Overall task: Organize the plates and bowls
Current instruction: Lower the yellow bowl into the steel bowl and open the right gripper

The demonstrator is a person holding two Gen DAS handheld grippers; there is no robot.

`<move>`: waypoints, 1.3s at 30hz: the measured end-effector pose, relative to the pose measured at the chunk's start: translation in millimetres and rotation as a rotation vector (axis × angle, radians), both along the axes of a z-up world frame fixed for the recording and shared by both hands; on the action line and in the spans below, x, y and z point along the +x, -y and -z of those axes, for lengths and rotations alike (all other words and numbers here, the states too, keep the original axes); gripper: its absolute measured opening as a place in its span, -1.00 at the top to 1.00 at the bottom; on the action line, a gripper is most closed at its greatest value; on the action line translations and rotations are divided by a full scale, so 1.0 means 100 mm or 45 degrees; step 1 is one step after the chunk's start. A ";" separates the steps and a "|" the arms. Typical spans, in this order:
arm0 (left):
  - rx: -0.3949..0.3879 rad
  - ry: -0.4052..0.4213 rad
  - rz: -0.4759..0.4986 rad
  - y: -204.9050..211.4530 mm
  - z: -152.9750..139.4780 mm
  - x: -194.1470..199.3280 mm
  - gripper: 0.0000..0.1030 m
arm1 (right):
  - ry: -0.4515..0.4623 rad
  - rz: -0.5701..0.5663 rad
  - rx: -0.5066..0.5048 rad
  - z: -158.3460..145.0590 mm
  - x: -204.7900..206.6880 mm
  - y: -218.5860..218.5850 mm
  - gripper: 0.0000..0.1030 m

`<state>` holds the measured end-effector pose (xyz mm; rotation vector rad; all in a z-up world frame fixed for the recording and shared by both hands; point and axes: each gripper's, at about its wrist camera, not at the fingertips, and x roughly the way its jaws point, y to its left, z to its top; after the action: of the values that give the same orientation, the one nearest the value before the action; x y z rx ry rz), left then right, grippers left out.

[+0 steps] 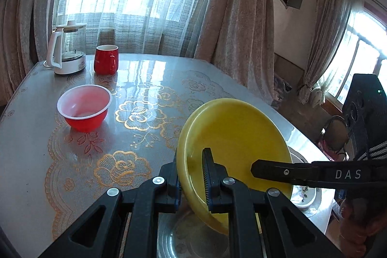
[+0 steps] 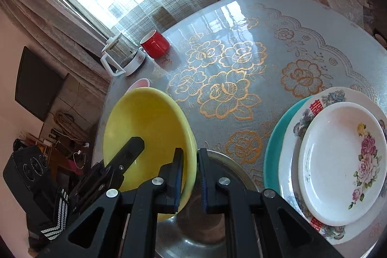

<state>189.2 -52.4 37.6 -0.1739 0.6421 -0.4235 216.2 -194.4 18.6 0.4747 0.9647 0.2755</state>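
Steel bowl (image 2: 212, 229): mostly hidden under yellow bowl (image 2: 147, 127); red bowl (image 2: 141, 83): only a sliver behind it.

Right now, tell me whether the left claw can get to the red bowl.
Probably not yet. The left claw is shut on the rim of the yellow bowl, which the right claw grips too. The table between it and the red bowl looks bare, so the path is free once it lets go.

yellow bowl (image 1: 232, 134) | red mug (image 1: 106, 59) | gold-flowered tablecloth (image 1: 135, 113)
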 end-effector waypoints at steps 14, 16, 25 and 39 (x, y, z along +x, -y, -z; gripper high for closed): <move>-0.005 -0.092 0.024 -0.11 0.21 -0.40 0.71 | -0.061 0.059 0.168 0.39 -0.49 0.03 0.76; 0.020 -0.095 0.028 -0.09 0.22 -0.42 0.71 | -0.066 0.084 0.155 0.43 -0.54 0.06 0.78; 0.139 -0.097 0.019 0.04 0.30 -0.48 0.71 | -0.073 0.145 0.074 0.51 -0.65 0.15 0.81; 0.225 -0.099 -0.016 0.11 0.45 -0.40 0.71 | -0.075 0.153 -0.087 0.56 -0.57 -0.02 0.76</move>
<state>149.6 -63.1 -7.0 -0.0266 0.7510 -0.3474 159.6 -192.5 -37.2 0.4781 0.9960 0.1205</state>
